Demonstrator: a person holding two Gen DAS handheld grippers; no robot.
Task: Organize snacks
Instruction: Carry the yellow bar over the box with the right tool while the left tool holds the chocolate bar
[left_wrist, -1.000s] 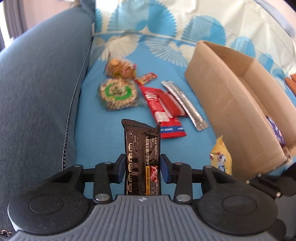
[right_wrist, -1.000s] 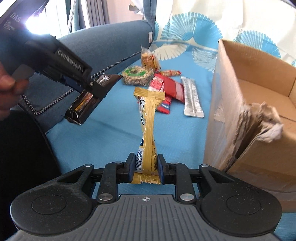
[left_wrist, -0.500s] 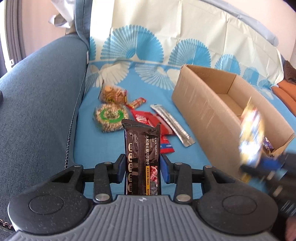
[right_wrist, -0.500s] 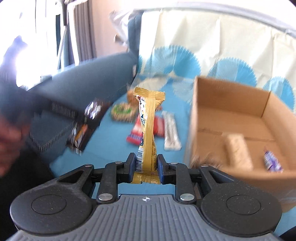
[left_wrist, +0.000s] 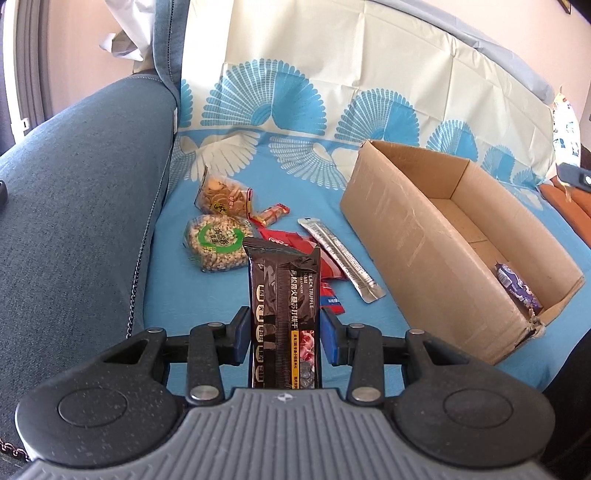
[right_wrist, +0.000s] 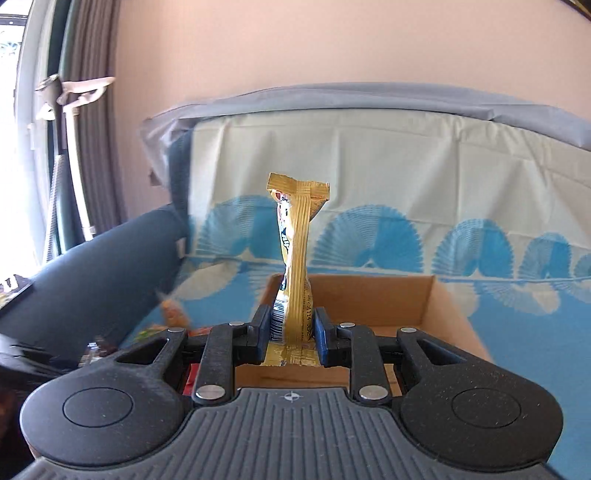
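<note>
My left gripper (left_wrist: 283, 334) is shut on a black truffle cracker pack (left_wrist: 284, 306) and holds it upright above the blue sofa cover, left of the open cardboard box (left_wrist: 417, 254). A purple snack (left_wrist: 515, 286) lies inside the box. My right gripper (right_wrist: 290, 338) is shut on a yellow snack pack (right_wrist: 295, 266), held upright above the near end of the box (right_wrist: 373, 299). Loose snacks lie on the cover: a nut bag (left_wrist: 216, 243), a cracker bag (left_wrist: 223, 195), red packs (left_wrist: 295, 243) and a silver stick (left_wrist: 341, 264).
The blue sofa armrest (left_wrist: 74, 221) rises on the left. The backrest (left_wrist: 369, 92) with the patterned cover stands behind the box. An orange cushion (left_wrist: 569, 206) lies at the far right. A curtain and window (right_wrist: 55, 166) are at the left.
My right gripper has risen and tilted up with the yellow pack, now over the box's near end. My left gripper has lifted and pulled back a little with the black pack.
</note>
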